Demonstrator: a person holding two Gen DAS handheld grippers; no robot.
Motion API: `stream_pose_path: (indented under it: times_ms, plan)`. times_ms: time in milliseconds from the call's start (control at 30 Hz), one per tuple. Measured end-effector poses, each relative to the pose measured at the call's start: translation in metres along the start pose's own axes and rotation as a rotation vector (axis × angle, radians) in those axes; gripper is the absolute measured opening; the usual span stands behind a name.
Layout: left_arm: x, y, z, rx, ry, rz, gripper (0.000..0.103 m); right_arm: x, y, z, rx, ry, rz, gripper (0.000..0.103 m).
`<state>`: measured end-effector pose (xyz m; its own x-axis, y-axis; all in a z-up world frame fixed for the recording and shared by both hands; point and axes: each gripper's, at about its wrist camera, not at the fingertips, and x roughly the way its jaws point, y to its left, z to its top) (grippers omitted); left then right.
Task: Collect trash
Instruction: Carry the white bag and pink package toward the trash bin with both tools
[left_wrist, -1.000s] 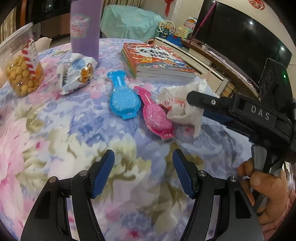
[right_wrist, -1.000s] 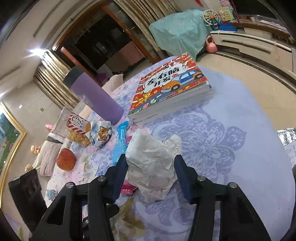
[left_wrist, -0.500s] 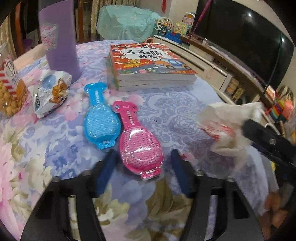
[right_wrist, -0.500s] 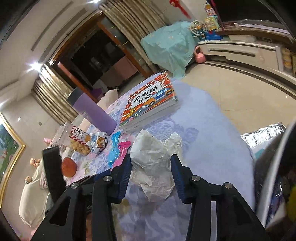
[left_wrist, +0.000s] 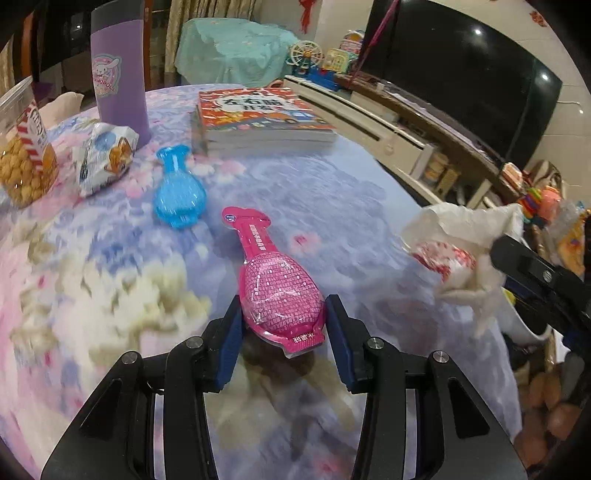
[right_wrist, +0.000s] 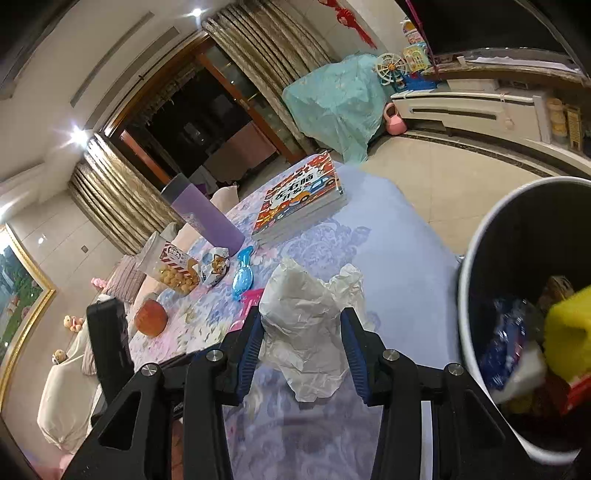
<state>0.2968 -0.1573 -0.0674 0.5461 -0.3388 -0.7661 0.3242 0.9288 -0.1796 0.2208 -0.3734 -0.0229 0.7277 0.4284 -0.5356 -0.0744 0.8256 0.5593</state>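
Floral tablecloth (left_wrist: 332, 206), bin (right_wrist: 476, 258) only in right view, crumpled paper (right_wrist: 306, 314) gripped

The tablecloth (left_wrist: 110, 258) was floral, in lilac, pink and cream. On it lay a hot-pink packet (left_wrist: 279, 291) dotted with white print; at its 11 o'clock was a translucent blue packet (left_wrist: 180, 192). The book (left_wrist: 258, 114) cover was red with white lettering, the tumbler (left_wrist: 120, 70) lavender. The crumpled paper (right_wrist: 310, 317) was white, the bin (right_wrist: 476, 295) grey-white outside, dark within, with a yellow sponge (right_wrist: 569, 332).
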Motion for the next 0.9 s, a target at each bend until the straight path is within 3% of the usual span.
stream_pose_path:
  times_ms: [400,900]
  plan:
    - [-0.039,-0.048,-0.026,0.054,-0.013,-0.087,0.042,-0.038,-0.006,-0.016,0.006,-0.04,-0.03,0.043]
    - [-0.049,-0.103,-0.023,0.155,-0.024,-0.147,0.042,-0.081,-0.034,-0.016,0.04,-0.11,-0.089,0.043]
